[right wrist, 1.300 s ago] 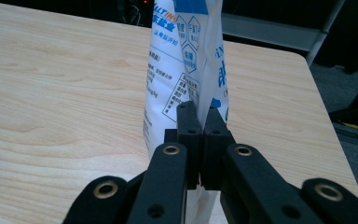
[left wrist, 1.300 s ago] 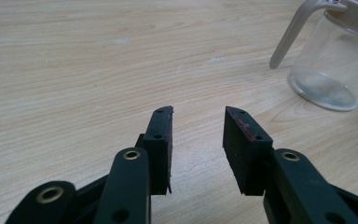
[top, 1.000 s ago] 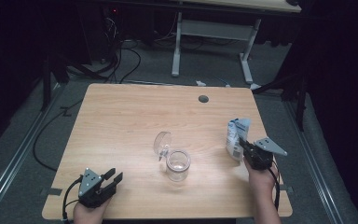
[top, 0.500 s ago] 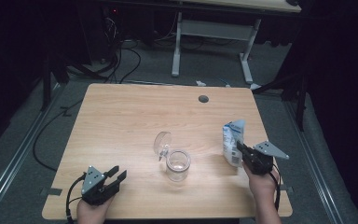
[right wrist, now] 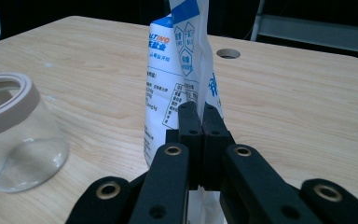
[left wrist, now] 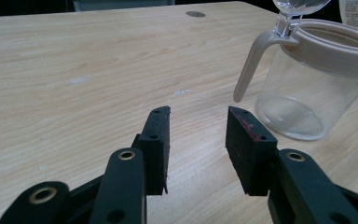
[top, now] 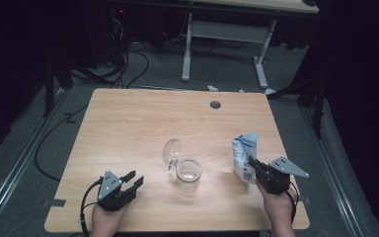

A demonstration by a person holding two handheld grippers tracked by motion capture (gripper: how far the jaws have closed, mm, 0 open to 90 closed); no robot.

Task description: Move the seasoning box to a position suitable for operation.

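The white and blue bag (top: 244, 157) stands upright at the right of the high view, at the lower right of the table (top: 128, 123), and the right tool (top: 252, 163) is clamped on its near edge; in the right gripper view the two black jaws are pressed together with the thin bag (right wrist: 177, 84) pinched between them, the printed face rising above the pads. The right hand (top: 275, 207) comes in from the bottom right of the high view, forearm straight up the frame, with the tool angled up and to the left toward the bag and its grey plate tilted to the right. To the left of the bag, near the middle of the frame, sits a clear glass jar (top: 188, 174) with a beige rim, its round lid (top: 172, 150) hinged open and standing up behind it; bag and jar are near each other but apart. At the lower left of the high view the left tool (top: 134, 178) has its jaws apart with nothing between them, pointing up and right toward the jar; in the left gripper view the pads stand open just above bare wood, with the jar (left wrist: 317, 84) at the upper right, ahead of the right-hand pad and not touched. The left hand (top: 106, 219) rests low at the table's near edge, cable looping off to its left.
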